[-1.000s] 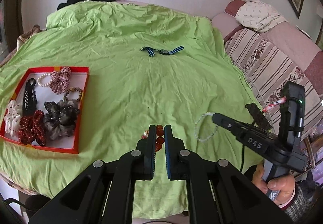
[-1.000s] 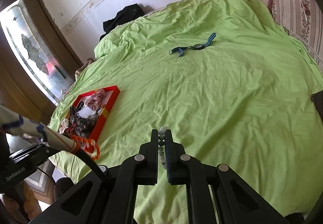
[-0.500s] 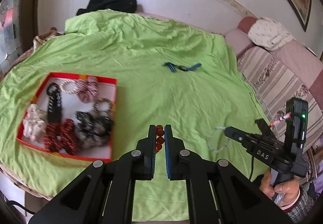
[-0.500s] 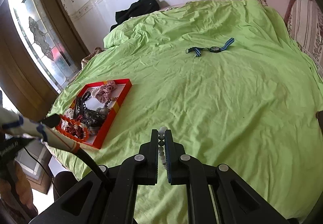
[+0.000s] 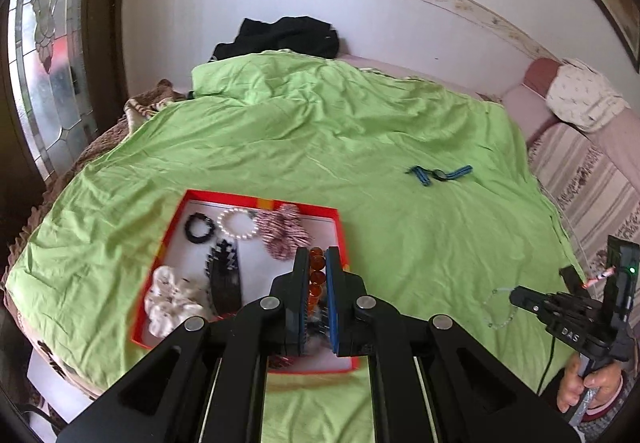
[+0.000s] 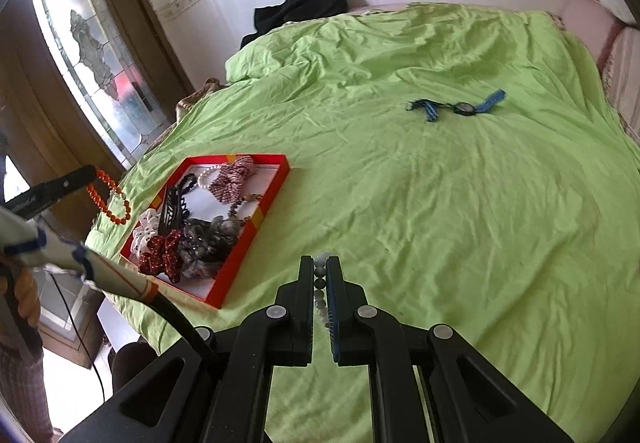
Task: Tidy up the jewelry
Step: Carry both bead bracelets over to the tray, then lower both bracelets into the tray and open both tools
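From the left wrist camera, the left claw (image 5: 317, 270) is clamped narrow on an amber bead bracelet (image 5: 316, 275), the beads stacked in a line between the two pads. The red tray (image 5: 338, 231) lies directly under and beyond that claw on the green bedspread (image 5: 360, 131), its long axis running from near to far, and the claw tips sit over its right-hand edge, so I judge the drop point to be a short way to the left, toward the bare white floor of the tray. Inside it I can make out a pearl bracelet (image 5: 237, 225), a black bead bracelet (image 5: 199, 227) and a striped scrunchie (image 5: 285, 233). Far off to the right, the right claw (image 5: 514, 293) carries a loop of pale beads (image 5: 496, 313). From the right wrist camera, that right claw (image 6: 320, 275) is likewise pinched narrow on the pale beads (image 6: 321, 279), and the red tray (image 6: 276, 199) lies well to its left, with open bedspread between. The left claw (image 6: 90, 173) shows at the left edge with the amber bracelet (image 6: 114, 203) dangling just beside the tray's near-left side, so the left hand is plainly the nearer one. A blue-strapped watch (image 6: 460, 107) lies alone on the far bedspread, well apart from both.
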`<state>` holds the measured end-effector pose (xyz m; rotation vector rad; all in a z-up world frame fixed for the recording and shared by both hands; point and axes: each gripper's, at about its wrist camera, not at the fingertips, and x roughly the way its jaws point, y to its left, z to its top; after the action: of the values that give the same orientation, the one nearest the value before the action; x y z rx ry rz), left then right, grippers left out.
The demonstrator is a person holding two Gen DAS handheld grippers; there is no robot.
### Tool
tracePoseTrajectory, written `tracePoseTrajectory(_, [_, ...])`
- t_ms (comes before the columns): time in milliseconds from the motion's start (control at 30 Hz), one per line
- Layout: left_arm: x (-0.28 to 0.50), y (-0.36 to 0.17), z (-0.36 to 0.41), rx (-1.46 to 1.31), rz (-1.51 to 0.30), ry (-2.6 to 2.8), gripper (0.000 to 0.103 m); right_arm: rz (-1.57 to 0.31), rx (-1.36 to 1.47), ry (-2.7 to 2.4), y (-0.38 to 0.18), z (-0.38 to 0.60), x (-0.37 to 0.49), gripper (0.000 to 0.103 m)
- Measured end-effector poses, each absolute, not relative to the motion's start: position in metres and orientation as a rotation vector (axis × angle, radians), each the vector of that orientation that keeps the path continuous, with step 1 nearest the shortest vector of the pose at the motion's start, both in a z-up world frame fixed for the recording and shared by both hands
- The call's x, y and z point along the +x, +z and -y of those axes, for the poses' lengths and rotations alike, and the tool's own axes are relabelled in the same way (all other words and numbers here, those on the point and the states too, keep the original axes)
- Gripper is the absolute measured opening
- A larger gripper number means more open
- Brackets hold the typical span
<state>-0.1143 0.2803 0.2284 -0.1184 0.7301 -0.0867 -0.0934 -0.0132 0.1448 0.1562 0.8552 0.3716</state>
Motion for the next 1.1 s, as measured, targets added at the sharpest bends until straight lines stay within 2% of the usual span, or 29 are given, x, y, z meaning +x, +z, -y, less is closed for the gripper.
tracePoseTrajectory(633, [-0.025, 0.170, -0.308, -0.184, -0.871, -0.050, 0.007, -0.896, 0.150, 0.492, 0.156, -0.067, -0.007, 0.007])
tracePoseTrajectory(1100, [0.039, 0.099, -0.329, -0.093, -1.004, 0.100, 0.007, -1.041, 0.157, 0.562, 0.097, -0.152, 0.102, 0.007])
